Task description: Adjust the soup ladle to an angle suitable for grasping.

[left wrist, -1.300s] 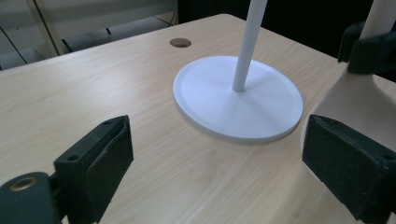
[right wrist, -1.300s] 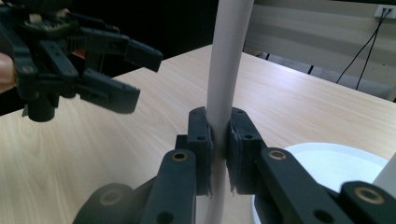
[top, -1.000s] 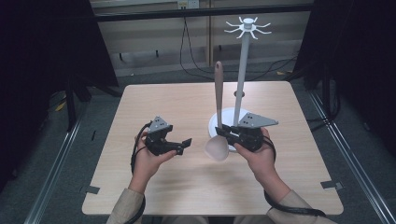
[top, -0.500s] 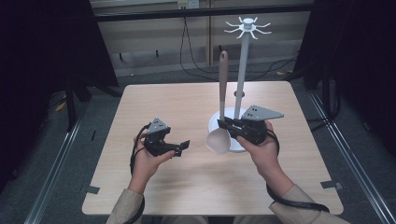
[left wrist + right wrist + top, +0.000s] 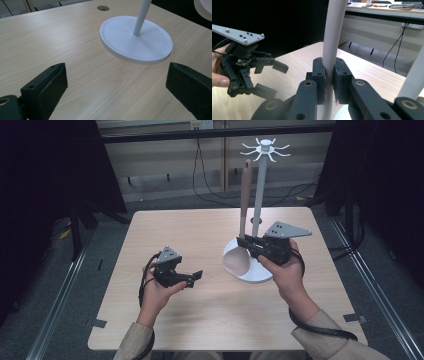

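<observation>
A ladle with a long tan handle (image 5: pixel 245 195) and a pale bowl (image 5: pixel 234 262) stands upright, bowl down, in front of the white hook stand (image 5: pixel 260 185). My right gripper (image 5: pixel 248 243) is shut on the lower handle; in the right gripper view its pads (image 5: pixel 319 77) press the handle (image 5: pixel 333 37) from both sides. The bowl hangs over the left rim of the stand's round base (image 5: pixel 262 276). My left gripper (image 5: pixel 194 279) is held still above the table to the left, open and holding nothing, with wide-apart jaws facing the base (image 5: pixel 136 40) and pole (image 5: pixel 142 15).
The stand's top carries a ring of thin white hooks (image 5: pixel 265 146). The wooden table (image 5: pixel 170 230) has a cable hole (image 5: pixel 103 8) near the stand. Dark curtains and cables lie beyond the far edge. The left gripper (image 5: pixel 272 80) appears across from the right one.
My right gripper has risen with the ladle and shifted slightly right, bringing the bowl up over the stand's base. The left hand stayed still.
</observation>
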Demonstrator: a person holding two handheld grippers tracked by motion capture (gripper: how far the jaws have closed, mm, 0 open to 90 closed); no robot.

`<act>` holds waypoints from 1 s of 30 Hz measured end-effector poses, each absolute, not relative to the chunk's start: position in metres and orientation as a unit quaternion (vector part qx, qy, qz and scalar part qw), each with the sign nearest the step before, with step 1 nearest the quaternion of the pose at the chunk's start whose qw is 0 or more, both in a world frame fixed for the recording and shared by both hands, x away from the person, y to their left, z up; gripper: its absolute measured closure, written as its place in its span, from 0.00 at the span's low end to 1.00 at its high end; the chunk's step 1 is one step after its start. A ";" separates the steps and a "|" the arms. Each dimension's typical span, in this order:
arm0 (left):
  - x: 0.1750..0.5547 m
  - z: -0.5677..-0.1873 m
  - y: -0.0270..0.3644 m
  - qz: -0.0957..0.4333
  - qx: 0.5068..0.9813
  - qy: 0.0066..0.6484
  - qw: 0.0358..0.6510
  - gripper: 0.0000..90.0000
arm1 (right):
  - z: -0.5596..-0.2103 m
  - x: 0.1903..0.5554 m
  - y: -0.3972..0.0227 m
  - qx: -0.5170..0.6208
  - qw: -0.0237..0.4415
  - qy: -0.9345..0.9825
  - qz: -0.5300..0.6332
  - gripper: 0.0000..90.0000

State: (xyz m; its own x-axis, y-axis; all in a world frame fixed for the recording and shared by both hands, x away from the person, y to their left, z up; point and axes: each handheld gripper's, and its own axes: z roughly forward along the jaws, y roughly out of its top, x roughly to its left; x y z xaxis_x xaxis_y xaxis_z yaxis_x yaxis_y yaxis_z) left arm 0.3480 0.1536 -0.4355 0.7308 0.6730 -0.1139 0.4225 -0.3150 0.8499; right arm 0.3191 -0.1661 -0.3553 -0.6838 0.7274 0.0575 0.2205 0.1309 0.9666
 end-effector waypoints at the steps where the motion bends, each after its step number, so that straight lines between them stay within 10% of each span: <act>1: 0.348 -0.436 0.154 0.132 0.800 0.342 0.474 0.04 | -0.354 0.320 -0.167 0.331 0.224 0.718 0.570 0.90; 30: 0.348 -0.436 0.153 0.135 0.802 0.342 0.470 0.04 | -0.358 0.329 -0.175 0.345 0.218 0.712 0.571 0.90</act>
